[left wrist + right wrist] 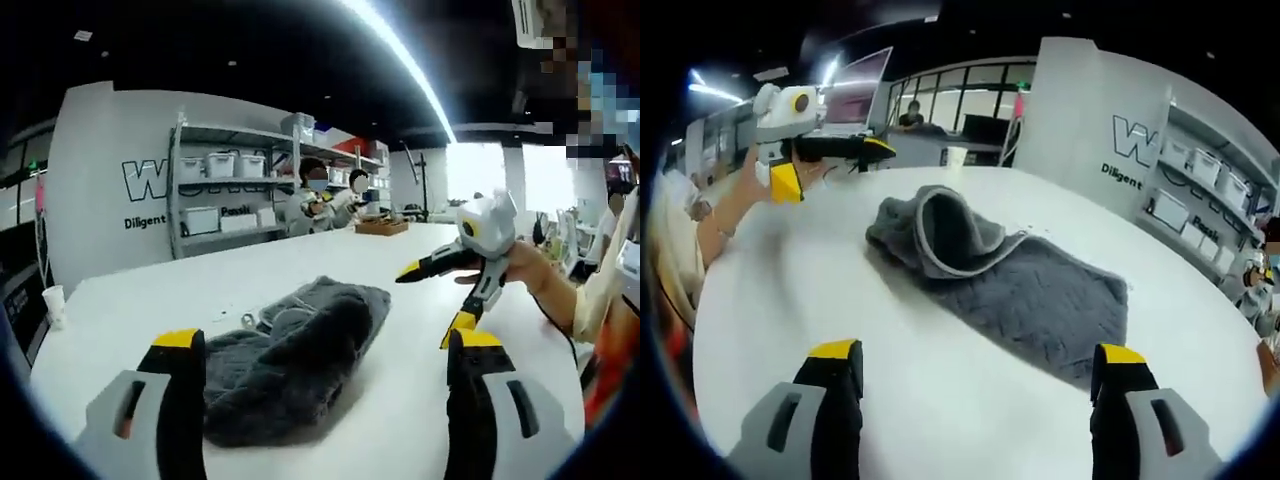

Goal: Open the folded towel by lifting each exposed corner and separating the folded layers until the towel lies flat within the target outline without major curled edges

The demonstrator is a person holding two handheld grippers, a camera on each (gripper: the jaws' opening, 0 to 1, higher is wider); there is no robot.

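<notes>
White and glossy, the desk (300,270) is a broad rounded top that carries a grey towel (290,355) near its middle. In the right gripper view the towel (1010,280) lies partly opened: one half spreads flat toward the desk's near right edge, the other half is bunched into a raised, curled hump with a pale hem showing. No target outline can be made out on the surface.

The room is a large open hall with a dark ceiling, a bright strip light and a window at the far end. A pale partition wall (110,180) stands beyond the desk's far edge, bearing a big outlined "W" and the word "Diligent"; the rest of the lettering is hidden. Against it stands a metal shelf rack (225,190) holding white storage boxes (222,164), contents not visible. A paper cup (53,300) sits at the desk's far left edge. A person (315,195) stands behind the far edge, and a brown tray (382,227) rests there.

The left gripper (325,345) has its yellow-tipped jaws spread wide, the towel's bunched end between them, with no grip visible. The right gripper (978,352) hovers with jaws wide apart, empty, short of the towel; in the left gripper view it is held in a hand (525,265) above the desk's right edge.
</notes>
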